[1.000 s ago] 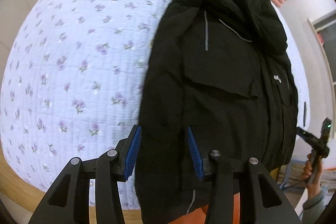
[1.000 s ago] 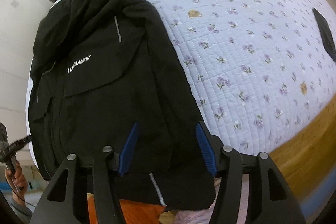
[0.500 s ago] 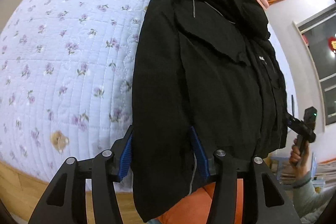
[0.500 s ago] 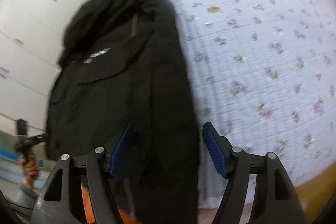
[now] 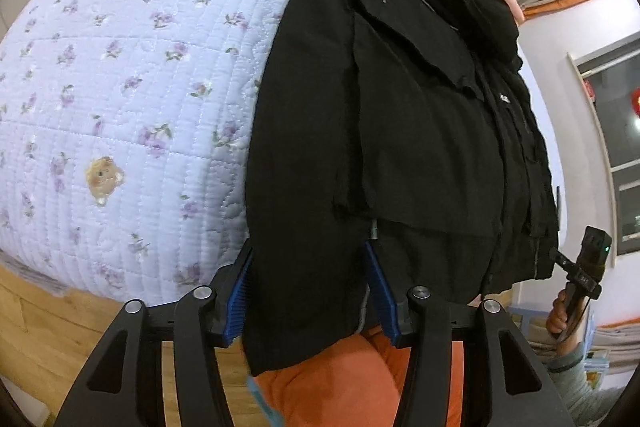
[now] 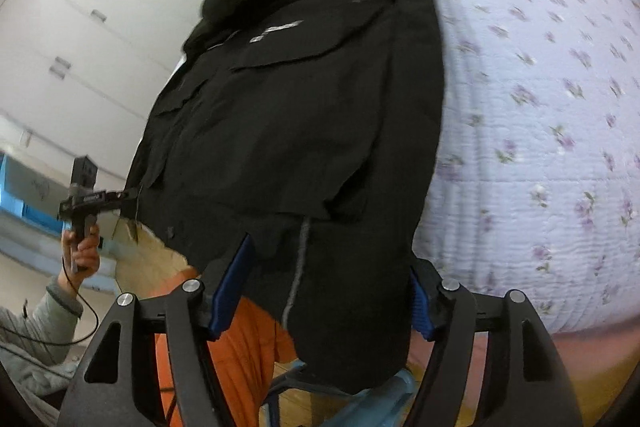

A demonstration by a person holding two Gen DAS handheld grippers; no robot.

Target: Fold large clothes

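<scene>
1. The black jacket lies along one side of the bed. Its long axis runs straight away from both tools, collar far and hem near, and the hem hangs off the bed's near edge.
2. The left tool straddles the hem's outer corner on its side. Its jaws stand apart with cloth between the blue pads, not pinched as far as I can judge.
3. The right tool straddles the opposite hem corner. Its jaws are closing with cloth between them, but no pinch shows yet.
4. Both tools look equally near, so a fold would carry the hem toward the collar.
5. Orange fabric sits below the hem. Nothing on the quilt blocks the way.
</scene>
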